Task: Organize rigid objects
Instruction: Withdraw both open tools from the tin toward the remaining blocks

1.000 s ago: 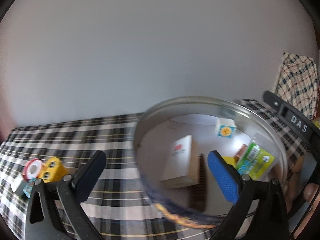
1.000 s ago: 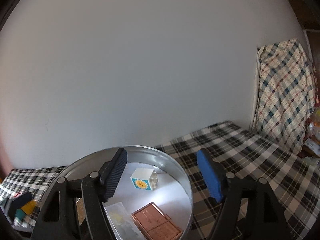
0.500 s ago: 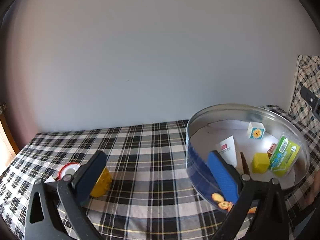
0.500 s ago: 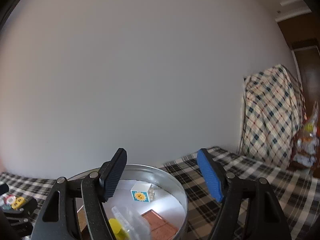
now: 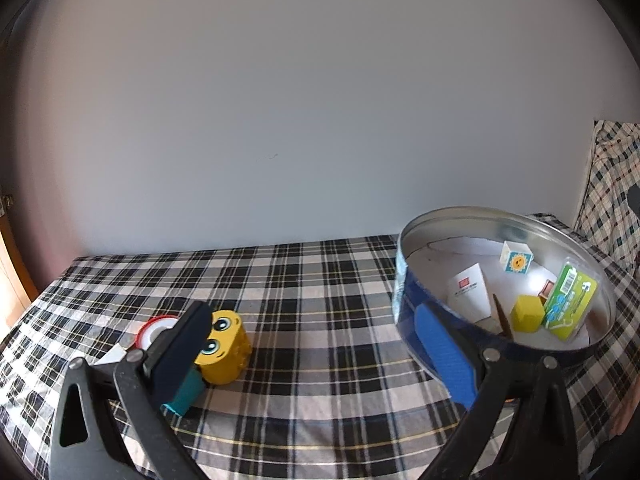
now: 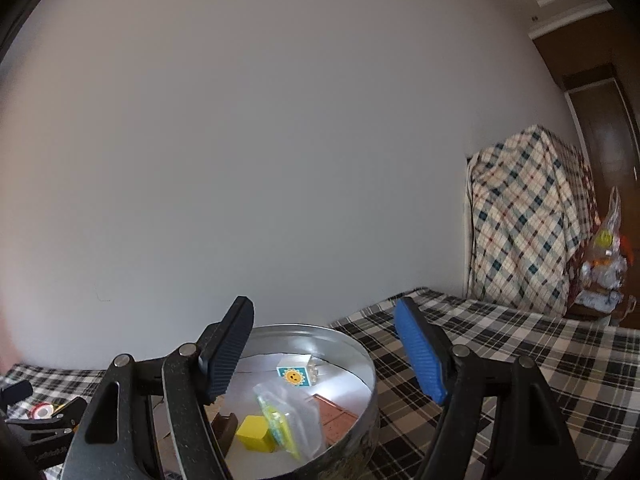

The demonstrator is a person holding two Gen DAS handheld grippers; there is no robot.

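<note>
The round metal tin [image 5: 404, 264] holds a sun cube [image 5: 517, 262], a yellow block [image 5: 528, 314], a green packet [image 5: 572, 306] and a white card [image 5: 469, 294]. Both the left gripper [image 5: 316, 356] and the right gripper [image 6: 326, 354] have their jaws apart and hold nothing.

L view: round tin [image 5: 404, 276] slid from between L gripper [image 5: 316, 344] fingers to R fingertip | yellow toy block [image 5: 226, 346] now by L finger | R view: tin [image 6: 370, 364] lower-left

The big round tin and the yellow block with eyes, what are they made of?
The round tin with the silver inside looks like thin metal: its inner wall shines and mirrors the light. The yellow block with cartoon eyes looks like hard, smooth plastic, probably a toy brick: it has even colour, rounded edges and a printed face.
</note>
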